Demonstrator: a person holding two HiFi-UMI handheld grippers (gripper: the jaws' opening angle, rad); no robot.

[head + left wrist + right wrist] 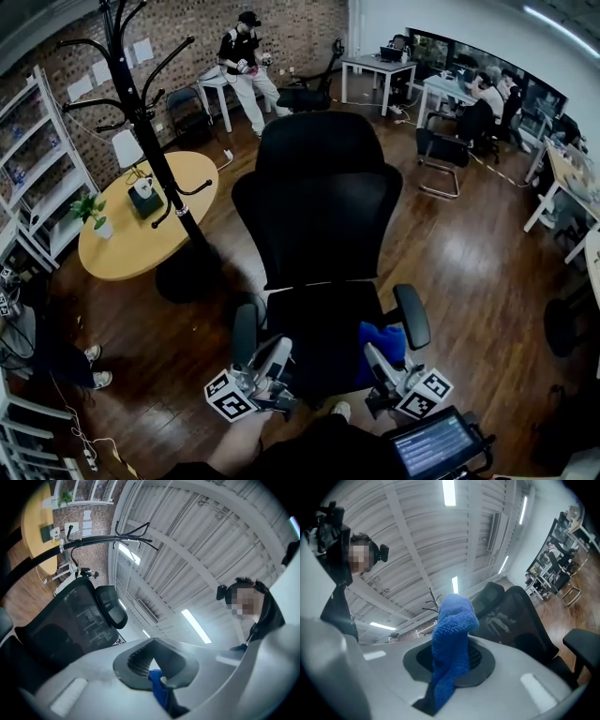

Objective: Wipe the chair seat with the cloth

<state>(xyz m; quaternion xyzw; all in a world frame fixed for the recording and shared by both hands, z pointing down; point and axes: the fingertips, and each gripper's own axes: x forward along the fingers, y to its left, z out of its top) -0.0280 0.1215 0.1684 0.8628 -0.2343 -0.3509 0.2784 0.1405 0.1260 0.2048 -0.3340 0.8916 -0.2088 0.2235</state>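
A black office chair stands right in front of me, its seat just past both grippers. A blue cloth lies bunched at the seat's right front, beside the right armrest. My right gripper is shut on the cloth, which stands up out of the jaws in the right gripper view. Over the seat's left front, my left gripper points upward with its jaws together. A small blue scrap shows in their slot; I cannot tell what it is.
A black coat rack and a round yellow table stand to the left of the chair. A small screen sits at the bottom right. Desks, chairs and people fill the back of the room. The floor is dark wood.
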